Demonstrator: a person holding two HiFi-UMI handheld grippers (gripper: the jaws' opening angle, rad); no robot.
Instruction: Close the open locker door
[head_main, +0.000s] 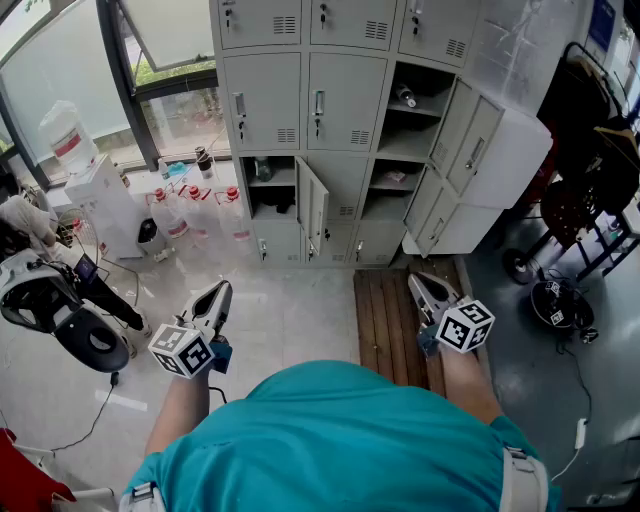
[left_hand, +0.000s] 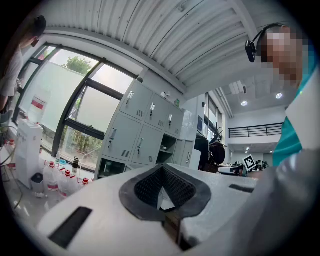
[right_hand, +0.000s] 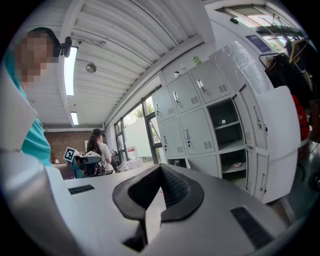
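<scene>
A grey locker bank (head_main: 340, 110) stands ahead of me. In the lower rows a narrow door (head_main: 312, 207) hangs ajar beside an open compartment (head_main: 272, 188). On the right, two larger doors (head_main: 478, 148) swing wide off open shelves (head_main: 412, 122). My left gripper (head_main: 222, 290) and right gripper (head_main: 417, 280) are held level, well short of the lockers, both shut with nothing between the jaws. The left gripper view shows its jaws (left_hand: 161, 168) meeting, the lockers (left_hand: 142, 132) beyond. The right gripper view shows its jaws (right_hand: 160, 168) shut, the wide doors (right_hand: 274, 135) at right.
A water dispenser (head_main: 100, 195) and several bottles (head_main: 192, 212) stand at the left by the window. A wooden pallet (head_main: 395, 325) lies on the floor under the right gripper. A black-and-white device (head_main: 55, 310) and cables sit at left; a rack with dark clothes (head_main: 590, 170) at right.
</scene>
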